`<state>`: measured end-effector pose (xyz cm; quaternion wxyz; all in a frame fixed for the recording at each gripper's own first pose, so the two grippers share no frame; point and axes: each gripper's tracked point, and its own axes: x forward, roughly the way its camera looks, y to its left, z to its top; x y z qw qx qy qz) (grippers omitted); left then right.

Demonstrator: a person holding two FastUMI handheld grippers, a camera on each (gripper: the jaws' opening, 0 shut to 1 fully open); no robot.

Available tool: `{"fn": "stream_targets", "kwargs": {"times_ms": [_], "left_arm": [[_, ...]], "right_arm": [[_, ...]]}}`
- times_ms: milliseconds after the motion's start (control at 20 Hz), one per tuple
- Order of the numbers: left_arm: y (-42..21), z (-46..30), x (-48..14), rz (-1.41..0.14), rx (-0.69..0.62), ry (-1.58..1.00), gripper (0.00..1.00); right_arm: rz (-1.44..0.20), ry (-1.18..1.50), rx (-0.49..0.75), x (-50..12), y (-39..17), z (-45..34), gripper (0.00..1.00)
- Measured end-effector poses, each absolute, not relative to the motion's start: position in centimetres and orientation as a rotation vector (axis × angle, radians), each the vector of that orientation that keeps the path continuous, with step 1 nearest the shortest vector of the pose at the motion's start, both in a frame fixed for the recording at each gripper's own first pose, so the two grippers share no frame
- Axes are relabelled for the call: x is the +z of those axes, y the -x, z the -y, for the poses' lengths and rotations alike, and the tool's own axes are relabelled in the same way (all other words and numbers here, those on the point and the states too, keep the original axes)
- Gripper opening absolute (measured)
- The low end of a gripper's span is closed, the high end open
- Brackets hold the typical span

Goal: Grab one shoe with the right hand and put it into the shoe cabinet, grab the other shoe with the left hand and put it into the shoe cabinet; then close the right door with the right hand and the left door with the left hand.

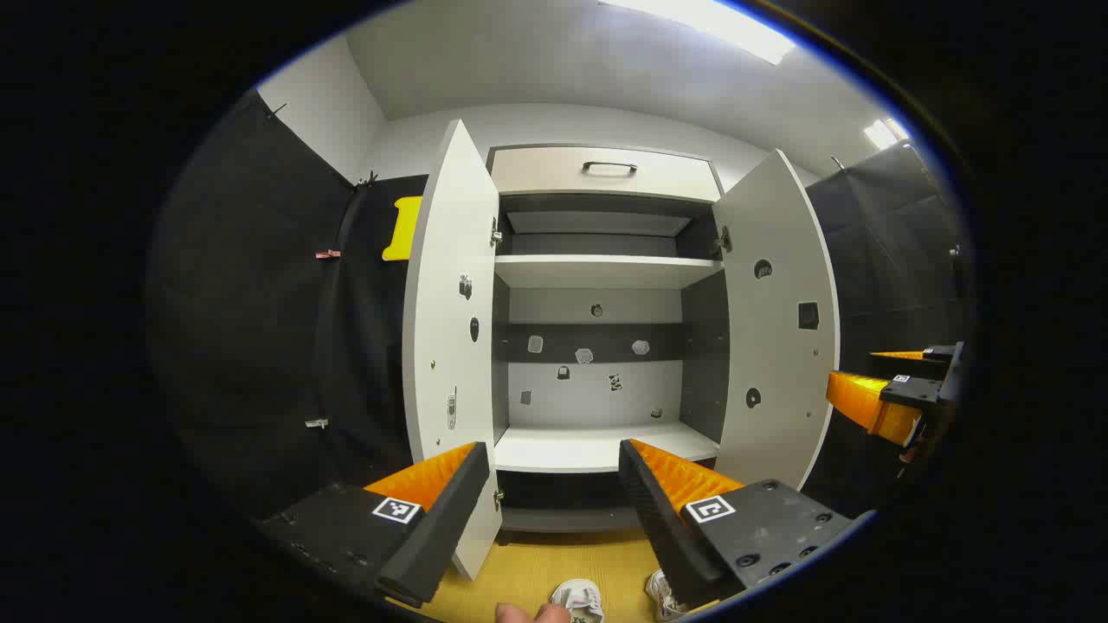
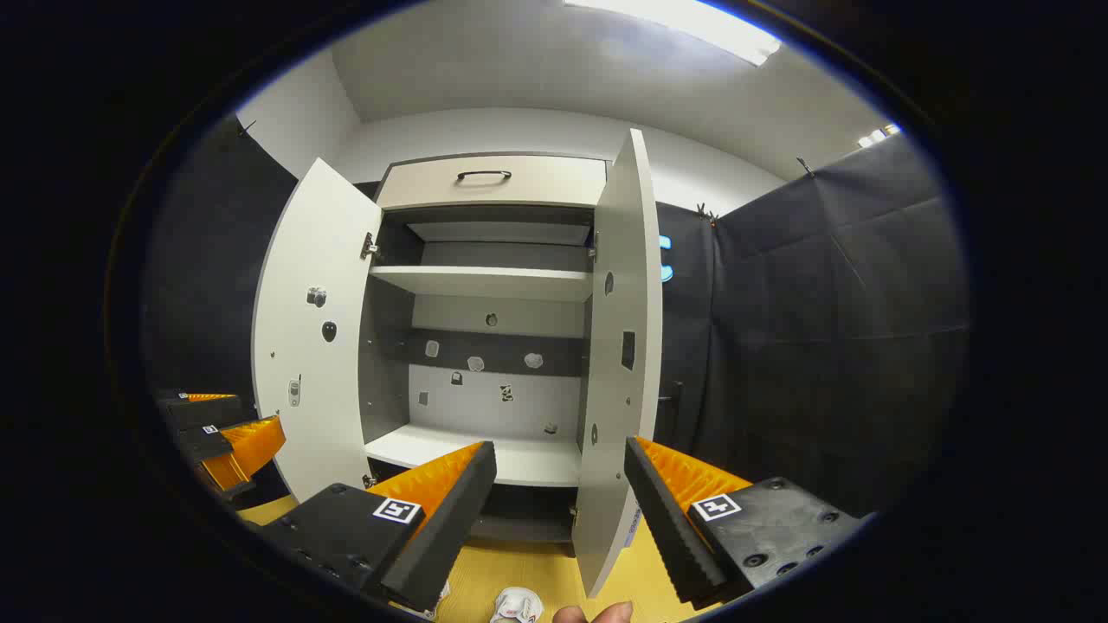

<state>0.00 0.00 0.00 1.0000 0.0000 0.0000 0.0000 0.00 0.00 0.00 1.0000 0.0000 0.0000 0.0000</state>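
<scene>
Floor (image 1: pixel 537 571) — shoes (image 1: pixel 578 599) half cut off

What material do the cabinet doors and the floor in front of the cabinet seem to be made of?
Cabinet doors: probably laminated board, matt pale grey; flat, thin panels with metal hinges and drilled holes. Floor: looks like wood or wood-look laminate, light yellow with faint grain lines; which of the two cannot be told.

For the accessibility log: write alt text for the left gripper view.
An open shoe cabinet stands ahead, both doors swung wide and its shelves bare. The left gripper hangs open in front of it, holding nothing. Two white shoes sit on the yellow floor below, and the right gripper juts in at the right edge.
</scene>
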Motion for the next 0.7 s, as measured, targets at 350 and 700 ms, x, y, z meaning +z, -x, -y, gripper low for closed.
{"fn": "stream_targets", "kwargs": {"times_ms": [350, 700], "left_arm": [[0.1, -0.3, 0.1, 0.008, 0.010, -0.014, 0.95], [0.1, -0.3, 0.1, 0.008, 0.011, -0.010, 0.95]], "right_arm": [[-0.034, -0.009, 0.023, -0.9, 0.1, -0.9, 0.98], [-0.040, -0.004, 0.037, -1.2, 0.3, -1.6, 0.98]]}}
